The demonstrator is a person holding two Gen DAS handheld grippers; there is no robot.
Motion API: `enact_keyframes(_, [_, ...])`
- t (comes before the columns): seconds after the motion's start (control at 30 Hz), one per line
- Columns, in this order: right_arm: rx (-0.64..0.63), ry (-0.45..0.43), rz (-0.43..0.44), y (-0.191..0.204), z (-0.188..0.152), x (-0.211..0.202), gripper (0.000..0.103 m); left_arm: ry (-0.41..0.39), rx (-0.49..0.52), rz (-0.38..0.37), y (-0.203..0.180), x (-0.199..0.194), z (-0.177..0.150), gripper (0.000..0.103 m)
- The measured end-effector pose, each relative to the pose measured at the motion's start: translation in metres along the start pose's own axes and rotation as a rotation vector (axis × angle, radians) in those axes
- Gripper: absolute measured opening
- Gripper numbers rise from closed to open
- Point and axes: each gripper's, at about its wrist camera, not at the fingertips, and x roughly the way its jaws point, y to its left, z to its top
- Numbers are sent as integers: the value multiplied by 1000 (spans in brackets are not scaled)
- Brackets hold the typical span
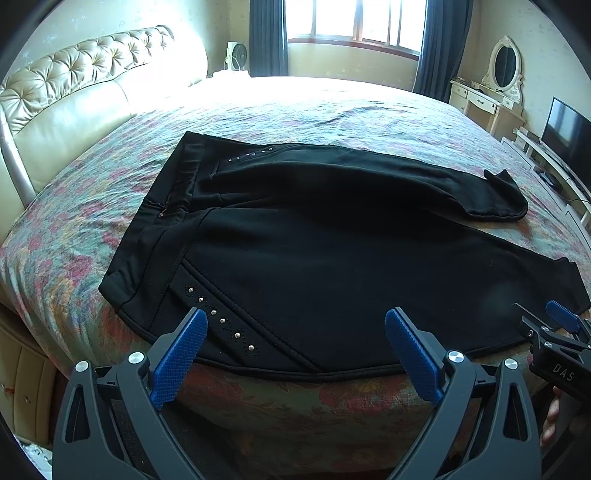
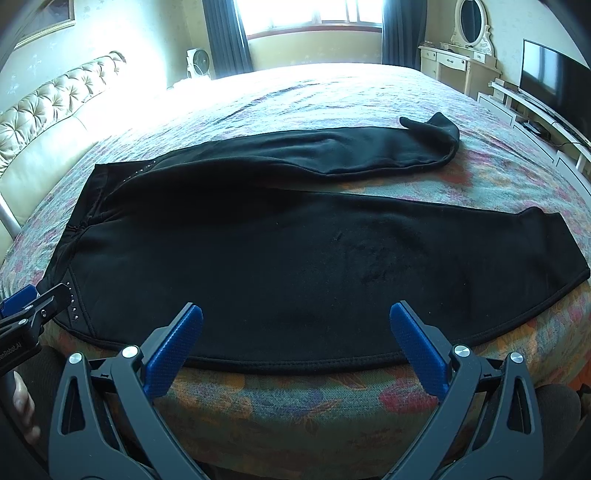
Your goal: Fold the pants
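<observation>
Across the middle of both frames, black pants (image 1: 332,251) spread flat on the bed (image 1: 258,110), waistband toward the left, legs running off to the right. Near leg broad and smooth, its hem close to the right edge of the left-wrist frame; far leg (image 2: 332,151) lying apart higher up, cuff rumpled at upper right in the right-wrist view. Row of shiny studs (image 1: 221,319) along the near pocket seam, lower left of centre. Near side seam right along the mattress edge.

Bottom centre of the left-wrist frame, left gripper (image 1: 295,332) spread wide, blue pads (image 1: 181,363) clear of the cloth, holding nothing. Bottom centre of the right-wrist frame, right gripper (image 2: 295,328) likewise wide apart, hovering just short of the near seam, nothing between its pads.

Floral bedspread underneath. Tufted headboard (image 1: 74,92) at upper left. Bright window (image 1: 354,22) with dark curtains top centre. Vanity mirror (image 1: 506,66) and TV (image 2: 554,77) at upper right.
</observation>
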Motion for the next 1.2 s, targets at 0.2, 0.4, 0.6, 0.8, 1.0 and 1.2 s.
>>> enact_keyframes(0.2, [4,2,3,-1,1,-1,101,2,1,-1,-1,-2,1,96])
enact_keyframes(0.4, [5,-10,10,0,7,-5,101,3,7,-14,0,-2,5,96])
enact_keyframes(0.6, [-17,3,18,6,20,5,101,-1,15,-101,17,7,24,96])
enact_keyframes(0.8, [-29,29,36,13,34,22,101,9,111,-174,68,39,81,96])
enact_keyframes(1.0, [-33,58,71,27,50,44,101,56,26,-148,166,113,162,96])
enact_keyframes(1.2, [-64,106,100,38,63,70,101,139,-188,-311,240,206,206,96])
